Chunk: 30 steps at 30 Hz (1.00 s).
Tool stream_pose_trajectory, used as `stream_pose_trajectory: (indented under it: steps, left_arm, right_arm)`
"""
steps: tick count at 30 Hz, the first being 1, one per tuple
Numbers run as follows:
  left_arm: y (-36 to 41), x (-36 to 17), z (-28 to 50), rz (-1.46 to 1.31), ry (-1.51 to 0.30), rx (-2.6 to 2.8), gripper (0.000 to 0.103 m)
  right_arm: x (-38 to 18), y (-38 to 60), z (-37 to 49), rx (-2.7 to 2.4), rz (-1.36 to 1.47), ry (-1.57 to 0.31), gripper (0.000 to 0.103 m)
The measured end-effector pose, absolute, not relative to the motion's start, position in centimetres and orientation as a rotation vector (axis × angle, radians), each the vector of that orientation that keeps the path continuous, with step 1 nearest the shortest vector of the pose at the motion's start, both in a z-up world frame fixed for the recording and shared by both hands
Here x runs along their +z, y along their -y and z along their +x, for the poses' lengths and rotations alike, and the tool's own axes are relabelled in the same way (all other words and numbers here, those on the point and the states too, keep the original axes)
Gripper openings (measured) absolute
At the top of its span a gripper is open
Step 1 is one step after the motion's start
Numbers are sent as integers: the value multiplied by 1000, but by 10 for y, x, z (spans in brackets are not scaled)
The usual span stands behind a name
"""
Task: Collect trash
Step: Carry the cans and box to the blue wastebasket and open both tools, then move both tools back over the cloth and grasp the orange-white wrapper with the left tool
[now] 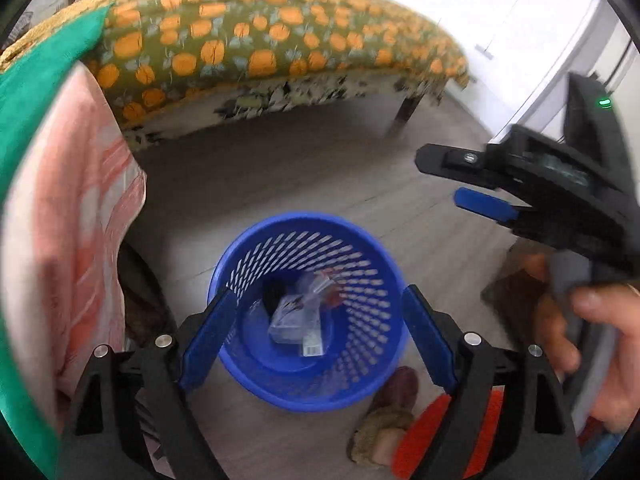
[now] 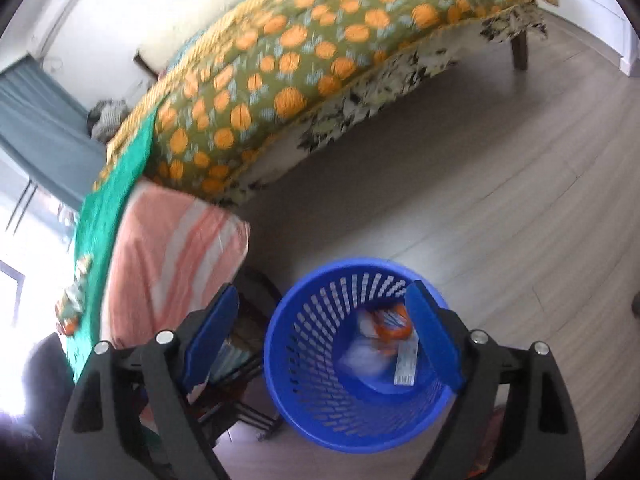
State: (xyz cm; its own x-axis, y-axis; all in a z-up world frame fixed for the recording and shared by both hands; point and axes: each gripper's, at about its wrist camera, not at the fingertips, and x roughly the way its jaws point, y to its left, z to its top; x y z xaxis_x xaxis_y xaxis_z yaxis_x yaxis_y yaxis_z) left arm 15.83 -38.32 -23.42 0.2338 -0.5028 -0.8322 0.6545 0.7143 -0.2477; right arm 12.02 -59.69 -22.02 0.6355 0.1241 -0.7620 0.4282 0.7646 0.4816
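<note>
Both hand-held grippers hang with jaws spread and empty, the left gripper (image 1: 316, 344) and right gripper (image 2: 324, 336) poised directly over a blue mesh wastebasket (image 1: 360, 384) just ahead. Inside lies the trash (image 1: 298, 320): light, crinkly wrappers and a paper slip, best pinched at an edge. Beyond, grey plank floor (image 2: 500, 200) runs under an orange-patterned bed (image 2: 304, 72).
</note>
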Motion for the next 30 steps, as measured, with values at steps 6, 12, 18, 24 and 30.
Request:
stream_pose_trajectory:
  steps: [6, 12, 18, 24, 30]
  left_arm:
    - [332, -170, 119, 179, -904, -847, 93]
    - [254, -151, 106, 192, -845, -734, 94]
    - [152, -154, 119, 161, -861, -545, 94]
    - [62, -158, 138, 121, -868, -394, 94]
    - [-13, -153, 155, 103, -874, -265, 94]
  right_arm:
    - [-176, 566, 107, -241, 541, -777, 95]
    - [-142, 486, 102, -199, 259, -662, 96]
    - [-144, 404, 97, -90, 141, -632, 96]
    - [-144, 306, 102, 60, 42, -637, 96]
    - [-139, 231, 125, 172, -15, -671, 96]
